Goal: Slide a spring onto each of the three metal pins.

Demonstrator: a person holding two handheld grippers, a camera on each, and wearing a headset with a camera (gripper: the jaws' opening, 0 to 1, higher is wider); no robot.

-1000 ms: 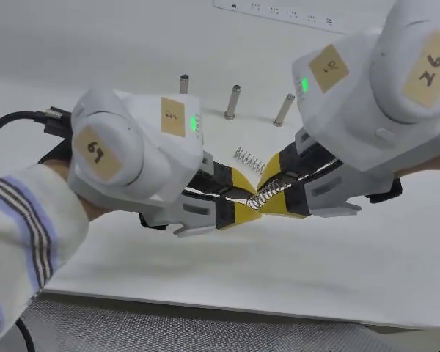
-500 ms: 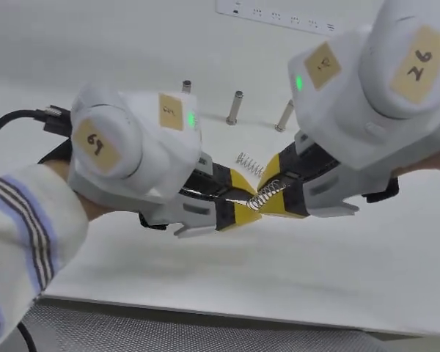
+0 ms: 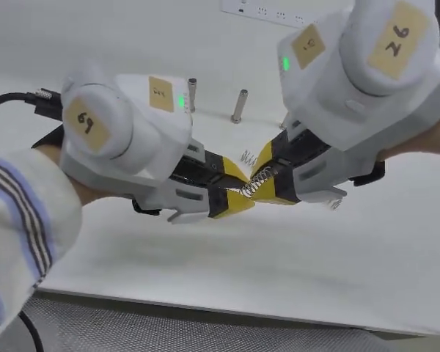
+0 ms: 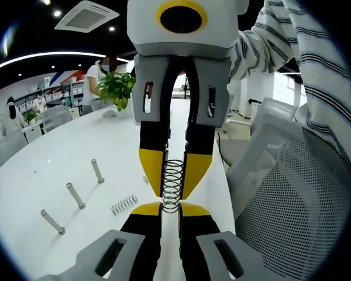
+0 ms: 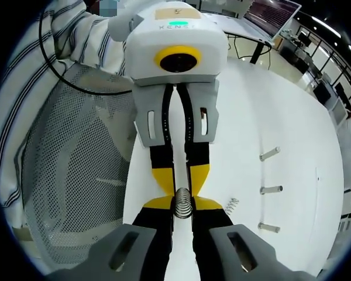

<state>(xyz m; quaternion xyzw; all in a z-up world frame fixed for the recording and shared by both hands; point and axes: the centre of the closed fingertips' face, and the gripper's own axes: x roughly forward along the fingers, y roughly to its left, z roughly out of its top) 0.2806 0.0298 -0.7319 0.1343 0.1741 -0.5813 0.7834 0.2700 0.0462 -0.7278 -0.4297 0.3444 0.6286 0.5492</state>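
A small metal spring [image 3: 254, 181] is held in the air between my two grippers, which meet tip to tip. In the left gripper view, my left gripper [image 4: 170, 209] is shut on the near end of the spring [image 4: 172, 182], and the right gripper [image 4: 174, 170] clamps it from above. In the right gripper view, my right gripper [image 5: 183, 206] is shut on the spring [image 5: 183, 201], seen end-on. Three bare metal pins [image 4: 76, 195] stand in a row on the white table. Two pins [image 3: 240, 105] show beyond the grippers in the head view.
A loose spring [image 3: 248, 156] lies on the white table [image 3: 315, 257] between the grippers and the pins, also the loose spring [image 4: 123, 205] in the left gripper view. A white power strip [image 3: 268, 12] runs along the far edge. A mesh chair [image 5: 76, 175] stands below the near edge.
Both grippers have risen a little and drawn closer to the pins, still joined on the spring. The right gripper now covers the rightmost pin in the head view.
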